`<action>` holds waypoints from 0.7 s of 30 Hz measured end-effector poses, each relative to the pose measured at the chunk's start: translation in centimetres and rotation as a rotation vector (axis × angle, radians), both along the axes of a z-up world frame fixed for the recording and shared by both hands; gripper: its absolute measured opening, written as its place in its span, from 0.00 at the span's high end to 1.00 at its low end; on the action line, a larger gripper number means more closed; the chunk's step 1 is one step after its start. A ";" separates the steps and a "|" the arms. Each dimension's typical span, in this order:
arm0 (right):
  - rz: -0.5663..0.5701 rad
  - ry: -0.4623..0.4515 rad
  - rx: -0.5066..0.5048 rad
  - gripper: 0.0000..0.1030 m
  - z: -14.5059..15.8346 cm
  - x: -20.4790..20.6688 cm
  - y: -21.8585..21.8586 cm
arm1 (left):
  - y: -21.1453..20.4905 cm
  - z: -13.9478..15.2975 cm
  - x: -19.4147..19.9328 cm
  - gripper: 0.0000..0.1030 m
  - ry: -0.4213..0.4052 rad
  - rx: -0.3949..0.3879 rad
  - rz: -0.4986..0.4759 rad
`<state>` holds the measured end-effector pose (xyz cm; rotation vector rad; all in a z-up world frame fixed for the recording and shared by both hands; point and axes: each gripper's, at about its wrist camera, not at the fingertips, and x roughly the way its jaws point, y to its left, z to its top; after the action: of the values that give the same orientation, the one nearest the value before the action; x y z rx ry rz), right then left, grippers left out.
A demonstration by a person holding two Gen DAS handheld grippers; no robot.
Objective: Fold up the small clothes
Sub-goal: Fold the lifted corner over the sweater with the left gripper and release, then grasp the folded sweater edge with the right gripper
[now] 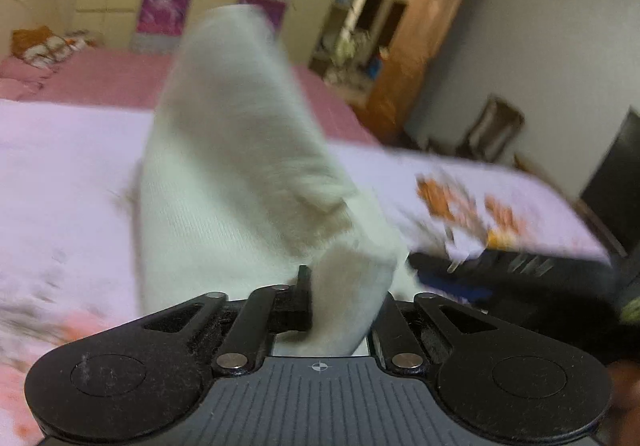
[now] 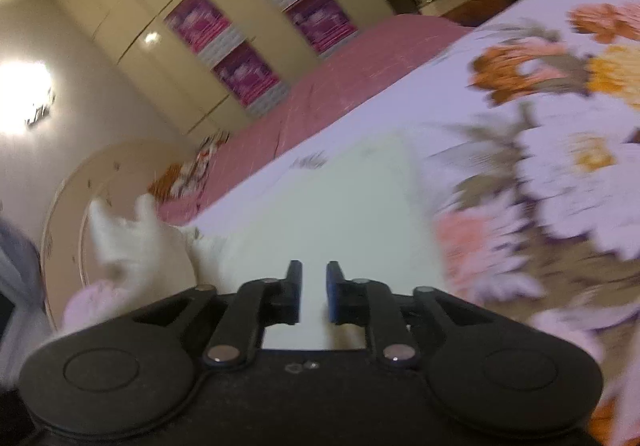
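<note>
Left hand-held gripper (image 1: 340, 298): jaws nearly together, clamped on a thick fold of the white cloth (image 1: 240, 174), which is lifted off the bed (image 1: 60, 174) and stands up in front of my camera.
Right hand-held gripper (image 2: 313, 296): jaws a narrow gap apart, pads pressing on nothing; pale cloth shows through the gap (lying beyond it, as far as I can judge).
Where the cloth is: partly in the air in my left grip, partly spread flat on the bed ahead of my right gripper (image 2: 340, 206); a loose corner flaps at the left of that view.
Risk, slip: only one bunched edge is pinched, so a quick swing could pull it free.
Risk, crooked fold: with my right side holding nothing, the free end may drag or twist and land askew.
Risk, snag: the raised part hides most of the bed from my left camera, so I place it half blind.
Cloth: white, finely ribbed knit, soft and limp, thick where doubled.
Bed: pale sheet with orange and pink flowers, a plain pink cover behind; soft, gives no firm edge to crease against.
</note>
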<state>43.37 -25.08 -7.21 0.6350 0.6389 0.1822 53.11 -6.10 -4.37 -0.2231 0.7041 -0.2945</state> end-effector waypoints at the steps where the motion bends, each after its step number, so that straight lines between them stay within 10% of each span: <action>1: -0.010 0.003 0.007 0.78 0.1 -0.4 -1.1 | -1.3 -0.5 -0.1 0.92 0.026 0.018 -0.007; 3: -0.034 0.010 0.012 0.72 0.1 -1.0 -2.8 | -3.2 -1.7 -1.4 0.55 0.066 0.014 -0.069; 5: -0.055 0.018 0.020 0.66 0.0 -1.4 -4.3 | -3.5 -1.0 -3.8 0.41 0.008 -0.045 -0.130; 14: 0.066 0.018 0.040 0.64 -0.7 -0.5 -1.7 | 9.7 0.1 -4.4 0.42 -0.020 -0.127 0.170; 21: 0.126 0.075 -0.004 0.62 -2.4 2.0 1.1 | 10.8 -3.2 -3.6 0.42 0.072 -0.088 0.167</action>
<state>45.34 -23.93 -9.66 0.6000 0.7525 0.2749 49.55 4.73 -7.55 -0.3752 0.7401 -0.1587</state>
